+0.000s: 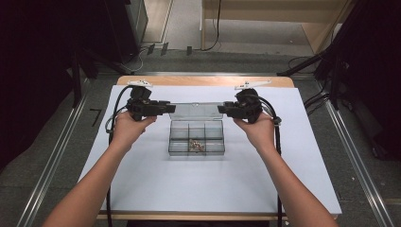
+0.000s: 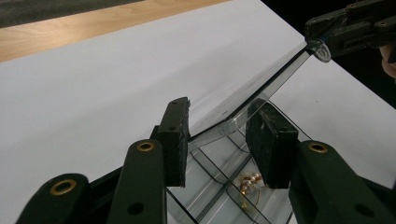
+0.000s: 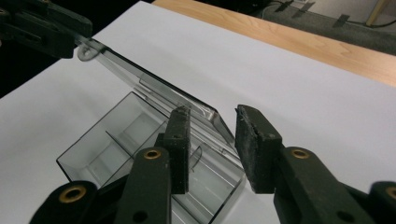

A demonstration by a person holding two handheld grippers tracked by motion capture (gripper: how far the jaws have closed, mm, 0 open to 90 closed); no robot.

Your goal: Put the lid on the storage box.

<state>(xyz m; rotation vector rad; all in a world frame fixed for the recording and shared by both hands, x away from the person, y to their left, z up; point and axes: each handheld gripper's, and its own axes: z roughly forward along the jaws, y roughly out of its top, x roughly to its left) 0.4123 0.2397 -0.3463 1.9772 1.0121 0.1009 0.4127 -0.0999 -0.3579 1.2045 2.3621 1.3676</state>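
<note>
Partly hidden beads (image 2: 250, 181) sit behind left gripper (image 2: 219, 135) jaws

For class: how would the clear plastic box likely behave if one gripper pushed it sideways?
The box looks thin and light, so it would probably slide on the smooth white sheet. Its raised lid may make it tip backward. The small beads would likely rattle.

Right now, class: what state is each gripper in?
Left gripper: open, jaws astride the lid edge, not clamped.
Right gripper: open, jaws astride the lid's other end.

White sheet (image 1: 142, 189) over wooden table (image 1: 198, 81)
</note>
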